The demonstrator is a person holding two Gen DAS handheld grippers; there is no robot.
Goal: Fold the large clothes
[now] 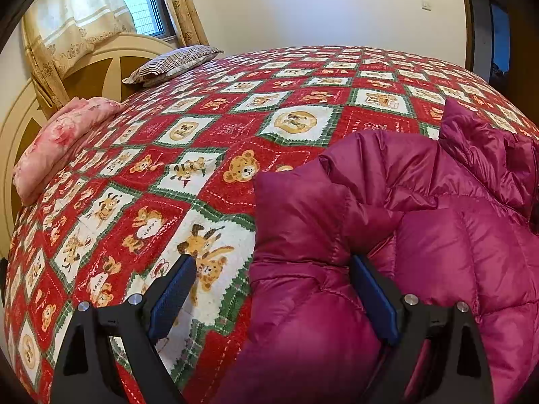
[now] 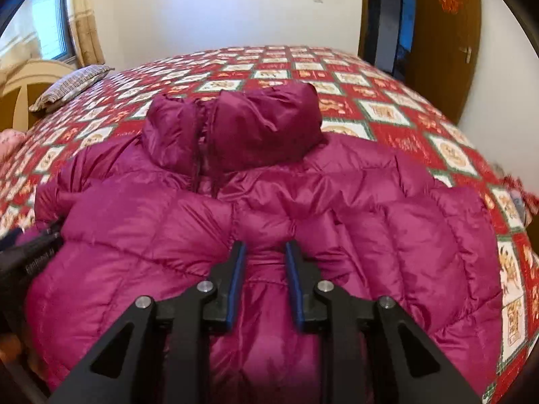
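Right wrist view: right hand-held gripper (image 2: 263, 252) pinches slippery, puffy magenta jacket (image 2: 337, 215) mid-body; left hand-held gripper (image 1: 271, 271) gapes wide, straddling its edge. Light; grip seams.

Home bedroom, quilted bed (image 1: 235, 128), pillows (image 1: 175, 64), curtained window (image 1: 141, 0), wooden door (image 2: 444, 47)

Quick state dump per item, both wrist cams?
Left gripper: jaws open, straddling the jacket's edge.
Right gripper: jaws part-closed, fabric between; grip unclear.
Puffer jacket: lying on the bedspread, zipped, collar up.
Door: ajar.
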